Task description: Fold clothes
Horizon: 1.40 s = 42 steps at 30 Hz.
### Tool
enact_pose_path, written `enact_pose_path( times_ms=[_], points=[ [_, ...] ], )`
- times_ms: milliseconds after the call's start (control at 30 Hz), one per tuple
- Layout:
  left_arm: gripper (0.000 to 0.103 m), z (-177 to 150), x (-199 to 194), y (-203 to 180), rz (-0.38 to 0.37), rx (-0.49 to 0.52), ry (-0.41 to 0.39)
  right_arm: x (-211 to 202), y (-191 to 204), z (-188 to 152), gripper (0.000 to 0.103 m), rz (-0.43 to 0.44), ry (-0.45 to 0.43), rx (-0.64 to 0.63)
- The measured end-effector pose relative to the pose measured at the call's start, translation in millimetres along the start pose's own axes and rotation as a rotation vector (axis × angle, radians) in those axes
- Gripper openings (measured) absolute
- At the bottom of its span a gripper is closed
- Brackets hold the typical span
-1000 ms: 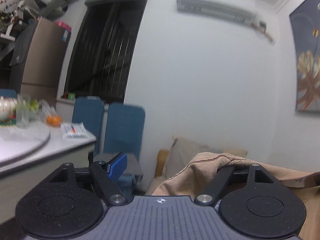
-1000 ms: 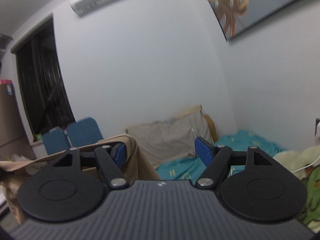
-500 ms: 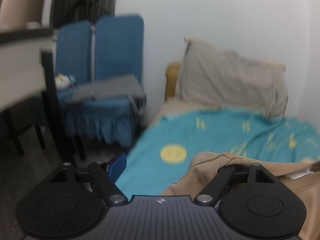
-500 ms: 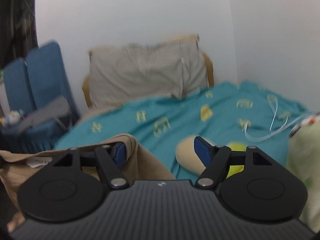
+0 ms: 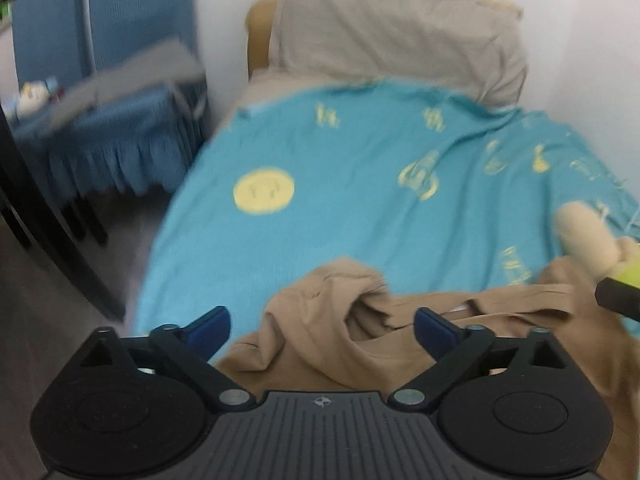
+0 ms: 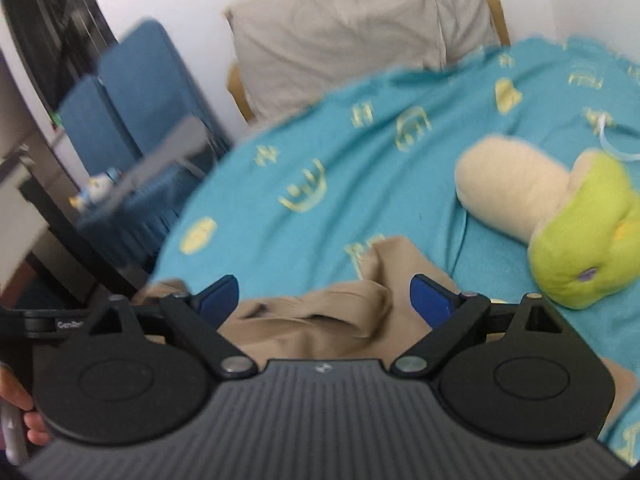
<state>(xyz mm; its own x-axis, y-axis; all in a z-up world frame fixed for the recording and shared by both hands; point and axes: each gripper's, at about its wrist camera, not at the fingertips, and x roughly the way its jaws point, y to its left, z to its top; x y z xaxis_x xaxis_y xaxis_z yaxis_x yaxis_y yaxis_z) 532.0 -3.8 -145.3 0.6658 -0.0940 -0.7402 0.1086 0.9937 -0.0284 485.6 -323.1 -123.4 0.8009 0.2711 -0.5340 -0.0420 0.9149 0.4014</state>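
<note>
A tan garment lies crumpled on the teal bed sheet at the near edge of the bed. My left gripper is open just above it, its blue fingertips either side of a bunched fold. In the right wrist view the same tan garment sits under my right gripper, which is open too, with a ridge of cloth between the fingers. Neither gripper pinches the cloth. The two grippers are side by side; part of the left one shows at the left edge.
A cream and green plush toy lies on the sheet to the right of the garment. A grey pillow leans on the wall at the bed head. Blue chairs and a dark table leg stand left of the bed.
Both grippers swung down from facing the wall to the bed. The garment that hung over one finger of each gripper now rests on the sheet, off the fingers.
</note>
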Motion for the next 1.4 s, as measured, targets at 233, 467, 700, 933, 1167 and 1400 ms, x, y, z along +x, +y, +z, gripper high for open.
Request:
enact_pose_path(
  times_ms=[233, 467, 700, 933, 1167, 1400],
  points=[
    [0.102, -39.6, -137.8, -8.8, -0.049, -0.033, -0.164, -134.1, 44.7, -29.1, 0.094, -0.003, -0.118, -0.023],
    [0.101, -127.4, -261.8, -3.3, -0.085, -0.142, -0.239, -259.1, 74.9, -82.8, 0.094, -0.008, -0.158, 0.002],
    [0.101, -214.5, -315.2, 25.4, -0.137, -0.291, -0.228, -304.5, 68.3, -121.3, 0.094, -0.035, -0.171, 0.015],
    [0.093, -232.2, -265.4, 77.3, -0.123, -0.537, -0.119, -324.4, 46.7, -141.6, 0.094, -0.033, -0.197, 0.092],
    [0.079, -211.6, -175.2, 94.7, -0.023, -0.589, -0.099, -303.3, 35.2, -138.5, 0.094, -0.015, -0.159, 0.103],
    [0.064, -190.1, -105.7, 104.8, 0.041, -0.568, -0.101, -254.3, 33.0, -125.8, 0.094, -0.018, -0.146, 0.11]
  ],
)
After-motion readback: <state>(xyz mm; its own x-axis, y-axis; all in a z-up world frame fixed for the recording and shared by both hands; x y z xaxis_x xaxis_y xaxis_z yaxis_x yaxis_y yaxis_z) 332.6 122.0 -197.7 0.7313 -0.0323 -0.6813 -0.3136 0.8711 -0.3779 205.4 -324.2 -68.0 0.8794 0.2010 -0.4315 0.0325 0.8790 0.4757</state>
